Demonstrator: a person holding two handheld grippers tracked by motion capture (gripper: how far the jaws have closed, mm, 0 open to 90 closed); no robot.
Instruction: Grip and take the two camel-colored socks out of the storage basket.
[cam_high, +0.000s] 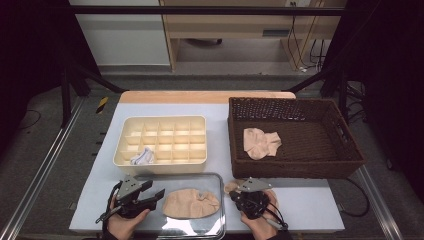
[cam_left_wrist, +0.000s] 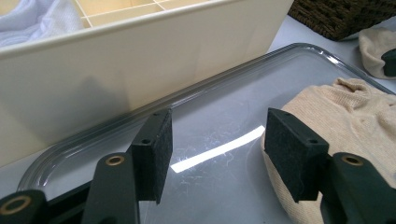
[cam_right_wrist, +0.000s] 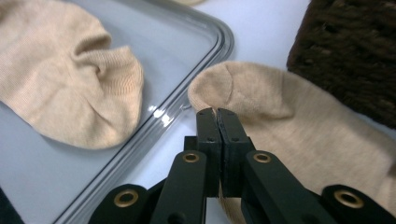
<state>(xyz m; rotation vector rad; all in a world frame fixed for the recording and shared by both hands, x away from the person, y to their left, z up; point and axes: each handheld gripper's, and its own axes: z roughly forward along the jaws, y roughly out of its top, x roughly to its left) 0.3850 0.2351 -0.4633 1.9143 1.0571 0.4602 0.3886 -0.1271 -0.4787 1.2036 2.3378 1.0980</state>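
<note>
A beige sock (cam_high: 192, 203) (cam_left_wrist: 355, 112) (cam_right_wrist: 60, 79) lies in a clear tray (cam_high: 220, 180) (cam_left_wrist: 289, 51) (cam_right_wrist: 219, 42) at the table's front edge. My left gripper (cam_high: 155, 195) (cam_left_wrist: 217, 135) is open low over the tray's left part, its right jaw just beside this sock with nothing between the jaws. A second beige sock (cam_high: 231, 187) (cam_right_wrist: 289, 121) (cam_left_wrist: 373, 46) lies on the table right of the tray. My right gripper (cam_high: 241, 194) (cam_right_wrist: 217, 114) is shut on its near edge.
A cream divided organizer (cam_high: 160, 162) (cam_left_wrist: 140, 65) stands just behind the tray, with a white-blue sock (cam_high: 142, 156) (cam_left_wrist: 42, 21) in a front-left cell. A brown wicker basket (cam_high: 295, 167) (cam_right_wrist: 355, 46) at the right holds beige socks (cam_high: 261, 141).
</note>
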